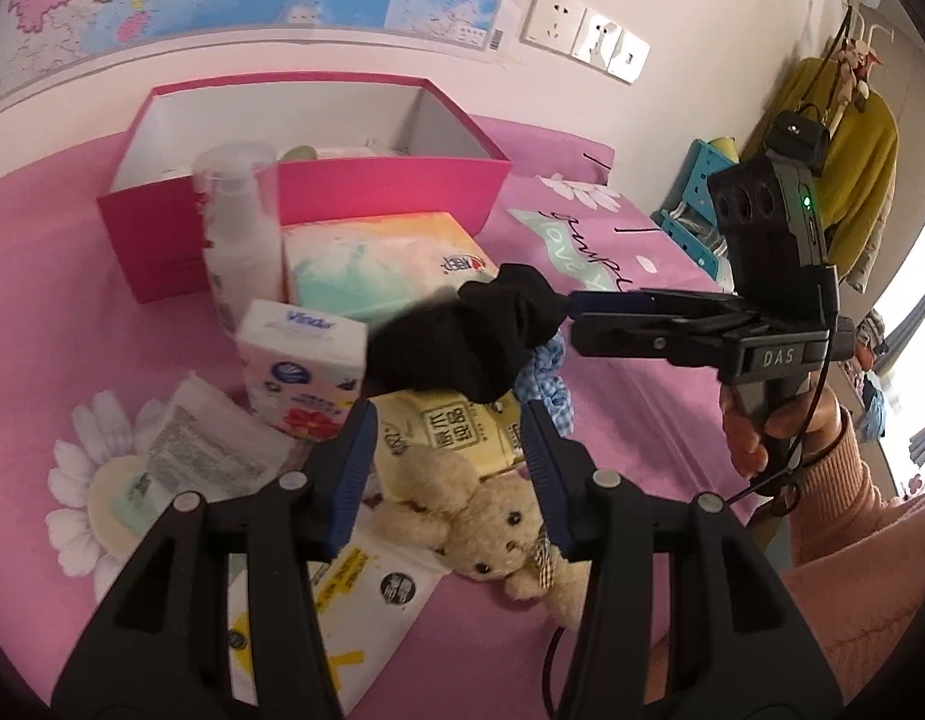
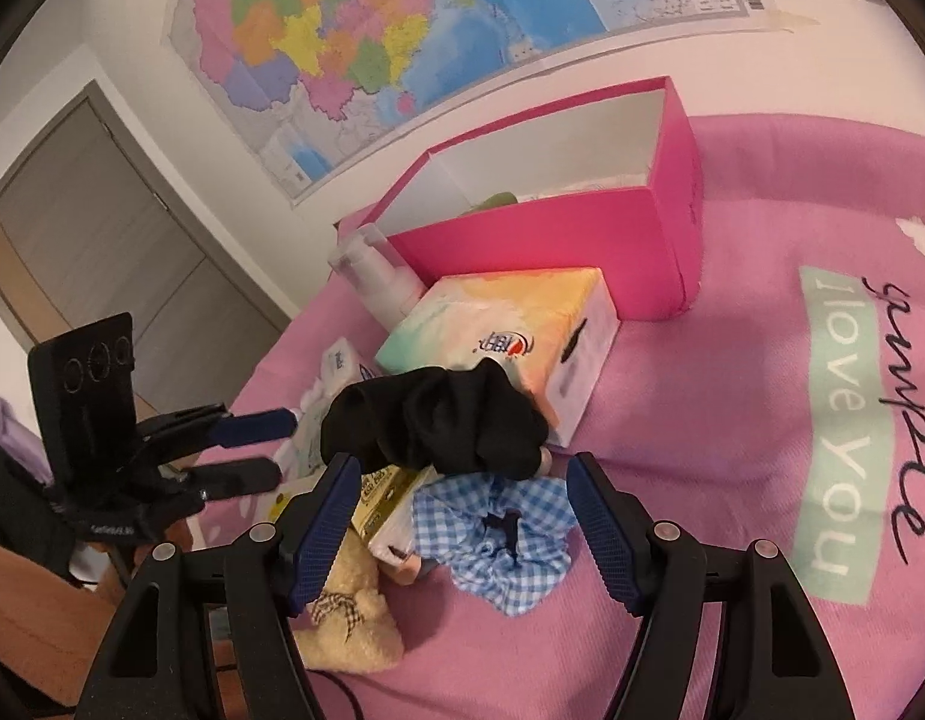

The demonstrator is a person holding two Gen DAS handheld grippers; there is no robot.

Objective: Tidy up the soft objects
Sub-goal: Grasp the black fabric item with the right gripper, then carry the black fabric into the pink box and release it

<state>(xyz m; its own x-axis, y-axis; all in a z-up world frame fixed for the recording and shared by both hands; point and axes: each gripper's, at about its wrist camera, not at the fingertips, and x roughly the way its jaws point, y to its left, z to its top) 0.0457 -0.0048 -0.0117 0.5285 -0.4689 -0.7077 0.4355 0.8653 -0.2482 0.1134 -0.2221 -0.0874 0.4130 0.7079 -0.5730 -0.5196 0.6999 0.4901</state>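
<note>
Both tools hover over the soft pile

Right tool [image 2: 456, 516] and left tool [image 1: 447, 462] gape empty around the black cloth [image 2: 438, 423], probably lining up grabs for the pink box [image 2: 552, 240].

Home bedroom, pink bedsheet [image 2: 732, 396], wall map [image 2: 366, 30]

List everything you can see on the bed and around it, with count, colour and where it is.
box: one, pink, open, back of the bed
spray bottle: one, white, in front of the box
tissue box: one, pastel, beside the bottle
tissue pack: one, white
black cloth: one, bunched, on top of the pile
scrunchie: one, blue check, beside the cloth
teddy bear: one, beige, nearest
map: one, on the wall
left gripper: open, over the bear
right gripper: open, over the scrunchie
</note>
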